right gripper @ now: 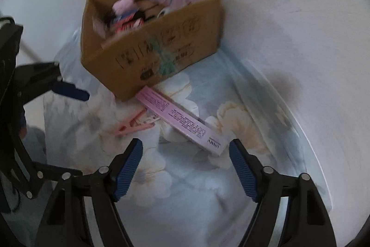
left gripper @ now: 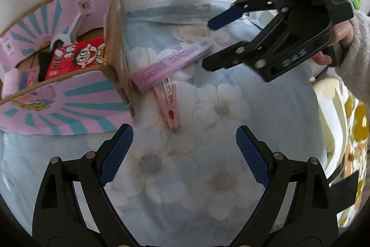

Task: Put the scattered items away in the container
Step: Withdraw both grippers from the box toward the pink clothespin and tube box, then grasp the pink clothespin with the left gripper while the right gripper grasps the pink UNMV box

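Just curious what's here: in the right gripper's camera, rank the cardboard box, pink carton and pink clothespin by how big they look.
1. cardboard box
2. pink carton
3. pink clothespin

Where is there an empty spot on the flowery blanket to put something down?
The flowery blanket lies bare between the pink clothespin and the left gripper. There is more bare blanket between the long pink box and the white wall. It is crowded where the pink box and clothespin meet the cardboard box, which already holds things.
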The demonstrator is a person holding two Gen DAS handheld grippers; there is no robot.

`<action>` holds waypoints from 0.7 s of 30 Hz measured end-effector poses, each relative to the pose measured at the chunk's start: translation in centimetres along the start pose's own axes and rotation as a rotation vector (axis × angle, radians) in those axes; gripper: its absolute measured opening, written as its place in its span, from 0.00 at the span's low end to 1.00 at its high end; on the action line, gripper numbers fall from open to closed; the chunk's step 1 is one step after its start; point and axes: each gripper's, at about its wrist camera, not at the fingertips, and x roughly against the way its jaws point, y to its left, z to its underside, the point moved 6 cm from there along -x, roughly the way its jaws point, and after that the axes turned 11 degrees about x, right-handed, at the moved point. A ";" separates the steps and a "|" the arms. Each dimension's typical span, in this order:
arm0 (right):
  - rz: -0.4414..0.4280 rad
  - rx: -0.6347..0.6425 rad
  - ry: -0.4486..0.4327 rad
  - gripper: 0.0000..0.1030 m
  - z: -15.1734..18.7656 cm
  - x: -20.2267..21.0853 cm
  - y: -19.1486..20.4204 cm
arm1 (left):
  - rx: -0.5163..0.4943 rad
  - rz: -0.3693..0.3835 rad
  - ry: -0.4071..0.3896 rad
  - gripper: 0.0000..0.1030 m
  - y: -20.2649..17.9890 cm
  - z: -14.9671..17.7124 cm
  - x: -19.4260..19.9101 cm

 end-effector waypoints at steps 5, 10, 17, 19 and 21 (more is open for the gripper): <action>-0.028 0.098 0.053 0.58 -0.3 -2.2 -0.6 | 0.025 0.004 -0.024 0.87 0.0 -0.8 -1.1; -0.042 0.150 0.047 0.57 -0.6 -2.7 -0.6 | 0.042 0.014 -0.039 0.87 -0.1 -1.2 -1.8; -0.047 0.166 0.038 0.57 -0.5 -2.9 -0.6 | 0.087 0.024 -0.038 0.79 0.4 -1.7 -2.6; -0.049 0.180 0.043 0.57 -0.4 -2.9 -0.4 | 0.091 0.023 -0.038 0.79 0.4 -1.7 -2.8; -0.054 0.193 0.052 0.57 -0.2 -3.0 -0.2 | 0.094 0.021 -0.040 0.79 0.3 -1.8 -3.0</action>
